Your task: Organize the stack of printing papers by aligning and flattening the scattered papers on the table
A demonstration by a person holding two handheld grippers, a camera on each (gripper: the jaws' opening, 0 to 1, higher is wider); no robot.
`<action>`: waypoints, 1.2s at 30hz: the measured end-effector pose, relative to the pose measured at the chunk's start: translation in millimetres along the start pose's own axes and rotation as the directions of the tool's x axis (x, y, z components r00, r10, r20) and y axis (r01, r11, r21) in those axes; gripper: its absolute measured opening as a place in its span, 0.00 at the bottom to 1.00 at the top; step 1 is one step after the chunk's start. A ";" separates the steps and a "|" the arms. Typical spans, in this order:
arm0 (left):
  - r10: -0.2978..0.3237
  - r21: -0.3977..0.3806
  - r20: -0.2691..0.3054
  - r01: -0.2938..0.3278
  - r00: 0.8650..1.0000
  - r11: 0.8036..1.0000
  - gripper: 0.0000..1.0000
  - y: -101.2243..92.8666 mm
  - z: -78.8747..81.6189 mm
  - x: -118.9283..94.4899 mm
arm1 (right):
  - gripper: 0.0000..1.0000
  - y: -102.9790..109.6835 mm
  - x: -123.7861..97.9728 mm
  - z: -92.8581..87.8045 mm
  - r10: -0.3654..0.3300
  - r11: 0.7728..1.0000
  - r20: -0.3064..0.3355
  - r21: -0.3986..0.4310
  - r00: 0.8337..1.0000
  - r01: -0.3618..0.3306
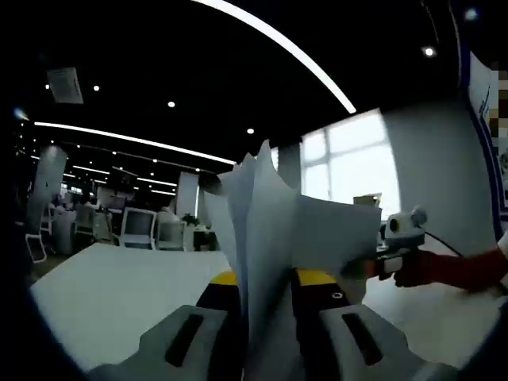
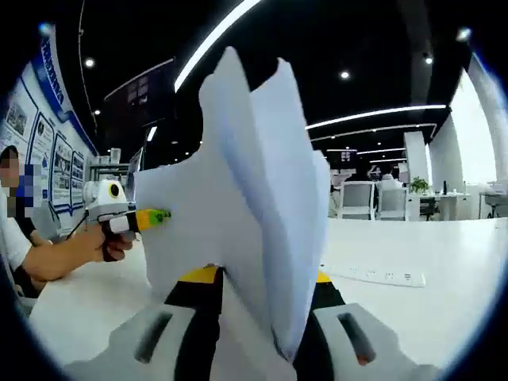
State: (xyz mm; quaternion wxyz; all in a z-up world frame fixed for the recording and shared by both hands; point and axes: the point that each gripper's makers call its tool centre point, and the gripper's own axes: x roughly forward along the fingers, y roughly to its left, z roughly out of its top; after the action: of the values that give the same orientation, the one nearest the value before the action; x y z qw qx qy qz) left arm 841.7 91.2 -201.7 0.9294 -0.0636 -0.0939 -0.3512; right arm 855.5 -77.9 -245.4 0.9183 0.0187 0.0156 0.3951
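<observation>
Office chairs, ceiling strip lights and a bright window are seen beyond a white table (image 1: 111, 294). The stack of papers (image 1: 270, 238) is pinched upright between the closed jaws of the left gripper (image 1: 266, 333), and its opposite edge is clamped between those of the right gripper (image 2: 254, 325). The sheets are judged light, limp and slippery, fanning above the jaws; edge grips suit them. Wall posters (image 2: 59, 171) are too blurred to read.
</observation>
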 end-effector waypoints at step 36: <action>0.124 0.018 0.018 -0.124 0.992 0.992 0.32 0.9 -6.7 -12.5 | 0.40 7.6 -7.4 8.1 -0.094 0.996 0.030 0.005 0.995 0.094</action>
State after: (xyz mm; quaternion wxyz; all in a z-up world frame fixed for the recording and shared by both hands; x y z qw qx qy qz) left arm 834.0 98.7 -211.0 0.9491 -0.0632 -0.1009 -0.2915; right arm 845.2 -78.2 -236.9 0.9359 0.0257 0.0035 0.3513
